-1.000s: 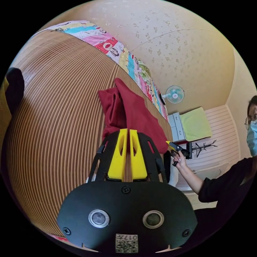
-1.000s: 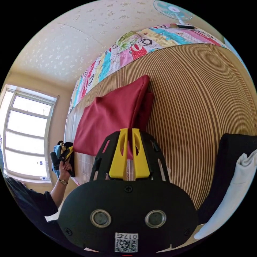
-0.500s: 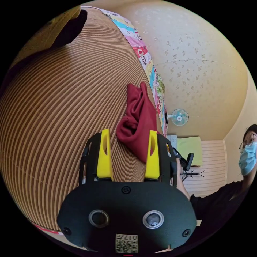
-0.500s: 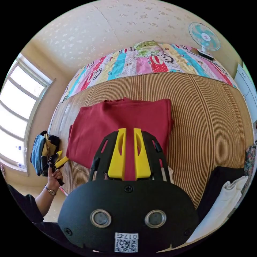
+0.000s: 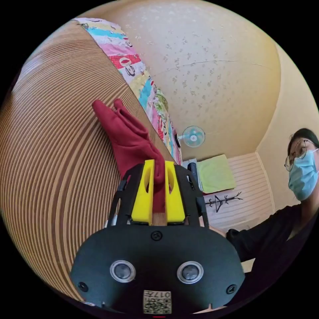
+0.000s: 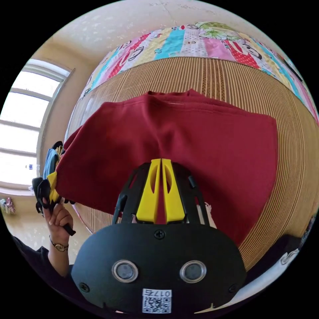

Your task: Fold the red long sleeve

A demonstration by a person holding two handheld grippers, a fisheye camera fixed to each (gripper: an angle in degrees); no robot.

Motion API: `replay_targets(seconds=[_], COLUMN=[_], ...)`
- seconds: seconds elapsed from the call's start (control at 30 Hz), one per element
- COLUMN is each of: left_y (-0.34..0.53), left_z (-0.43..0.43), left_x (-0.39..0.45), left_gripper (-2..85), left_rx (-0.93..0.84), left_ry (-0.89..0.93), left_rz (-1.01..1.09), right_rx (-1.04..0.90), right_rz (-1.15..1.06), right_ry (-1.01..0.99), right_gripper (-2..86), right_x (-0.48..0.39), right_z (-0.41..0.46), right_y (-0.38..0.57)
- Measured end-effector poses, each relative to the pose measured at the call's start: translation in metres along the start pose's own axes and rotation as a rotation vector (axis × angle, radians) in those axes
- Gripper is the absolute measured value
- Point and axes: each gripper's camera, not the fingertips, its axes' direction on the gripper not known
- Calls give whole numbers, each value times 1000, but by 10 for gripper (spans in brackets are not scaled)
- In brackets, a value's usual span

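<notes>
The red long sleeve (image 6: 206, 133) lies partly folded on a striped bamboo mat (image 6: 292, 159), broad and fairly flat in the right gripper view. My right gripper (image 6: 161, 163) is shut on its near edge, and red cloth shows between the jaws. In the left gripper view the garment (image 5: 128, 139) rises as a narrow ridge off the mat (image 5: 50, 159). My left gripper (image 5: 159, 165) is shut on its near corner. A hand holds the left gripper (image 6: 50, 191) at the garment's left corner in the right gripper view.
A colourful patchwork quilt (image 6: 186, 36) borders the mat's far side. A window (image 6: 20, 133) stands at the left. Black and white clothes (image 6: 282, 256) lie at the mat's lower right. A fan (image 5: 193, 136), a green-covered drawer unit (image 5: 216, 172) and a person in a mask (image 5: 299, 206) are on the right.
My left gripper, open half a second ago, has shut on the garment's corner. The right gripper stayed shut on the cloth, and the garment now looks larger and more spread.
</notes>
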Motion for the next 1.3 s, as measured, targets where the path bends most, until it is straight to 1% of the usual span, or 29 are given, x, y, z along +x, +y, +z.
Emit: replay_targets(seconds=[0.07,0.13,0.17,0.23,0.3,0.33,0.37,0.4,0.43,0.5,0.57,0.63,0.67,0.7,0.73,0.8,0.87,0.97,1.0,1.07,1.17,1.3], left_y=[-4,2,7,33,58,74,81,92,99,103,100,87,83,73,63,50,44,51,61,73,92,112], left_z=[33,85,100,157,195,219,228,236,235,222,198,163,154,141,133,134,147,180,194,192,166,99], left_x=[38,84,94,123,132,133,132,134,137,143,144,131,124,107,85,50,20,-4,-11,-11,-3,8], left_gripper=[53,52,52,52,53,55,54,51,53,66,90,114,121,137,155,172,183,188,188,186,176,159], left_rx=[-65,-159,-190,-302,-372,-428,-448,-457,-441,-392,-322,-214,-186,-135,-119,-158,-228,-383,-450,-428,-391,-380], left_ry=[12,36,40,64,73,61,57,99,169,185,84,-120,-176,-270,-312,-292,-260,-145,-76,-44,-88,-108], left_rz=[117,240,265,329,333,309,292,276,277,285,288,271,253,198,125,29,-53,-109,-155,-163,-99,-63], right_rx=[89,140,178,237,283,307,326,338,345,353,312,258,205,175,116,19,-19,14,31,11,-91,-144], right_rz=[68,153,204,275,336,359,373,387,391,379,346,322,310,300,272,233,212,240,252,256,205,139], right_ry=[-24,-43,-48,-36,-30,-48,-83,-125,-145,-219,-345,-419,-458,-481,-521,-542,-573,-546,-538,-545,-584,-644], right_gripper=[9,11,13,17,23,33,46,63,70,92,135,172,196,207,224,235,228,205,197,187,166,143], right_x=[24,56,77,109,141,161,180,199,207,227,251,265,273,276,280,281,281,281,280,277,256,196], right_z=[-36,-69,-89,-118,-143,-155,-164,-170,-172,-176,-169,-156,-144,-138,-125,-102,-90,-87,-88,-87,-77,-63], right_y=[22,46,64,91,115,128,139,147,149,151,138,121,108,102,89,69,63,71,78,86,99,121])
